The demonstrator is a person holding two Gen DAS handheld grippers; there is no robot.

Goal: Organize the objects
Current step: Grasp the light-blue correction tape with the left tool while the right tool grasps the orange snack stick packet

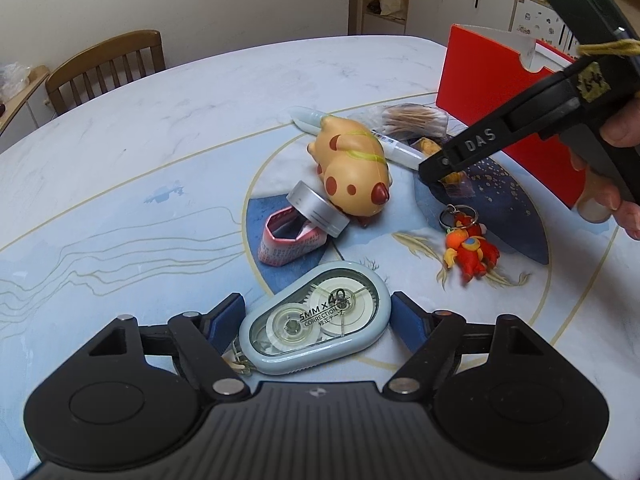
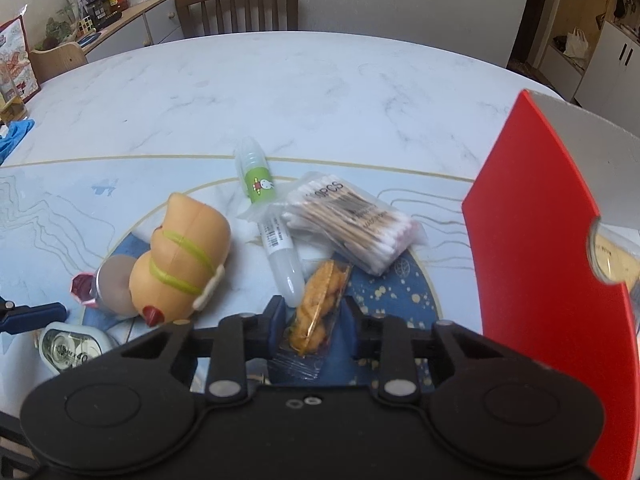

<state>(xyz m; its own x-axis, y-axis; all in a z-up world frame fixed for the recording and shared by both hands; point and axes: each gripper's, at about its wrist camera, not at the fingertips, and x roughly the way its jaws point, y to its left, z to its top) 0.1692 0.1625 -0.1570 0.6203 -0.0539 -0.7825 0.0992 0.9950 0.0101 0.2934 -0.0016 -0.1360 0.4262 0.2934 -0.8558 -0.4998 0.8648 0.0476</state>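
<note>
A pale blue correction tape [image 1: 316, 322] lies on the table between the blue pads of my left gripper [image 1: 318, 314], which sit against its two sides. My right gripper [image 2: 312, 320] is shut on a small clear packet of orange snack [image 2: 320, 304] that rests on the table. In the left wrist view that right gripper [image 1: 434, 172] reaches in from the right, held by a hand [image 1: 612, 196]. A tan spotted pig toy [image 1: 352, 168] lies on its side in the middle.
A silver tin [image 1: 318, 210] leans on a pink paper box [image 1: 288, 240]. A red keychain figure [image 1: 472, 252] lies to the right. A white pen [image 2: 276, 232] and a cotton swab pack [image 2: 352, 224] lie behind the snack. An open red box [image 2: 540, 260] stands at the right; a chair [image 1: 108, 64] stands beyond the table.
</note>
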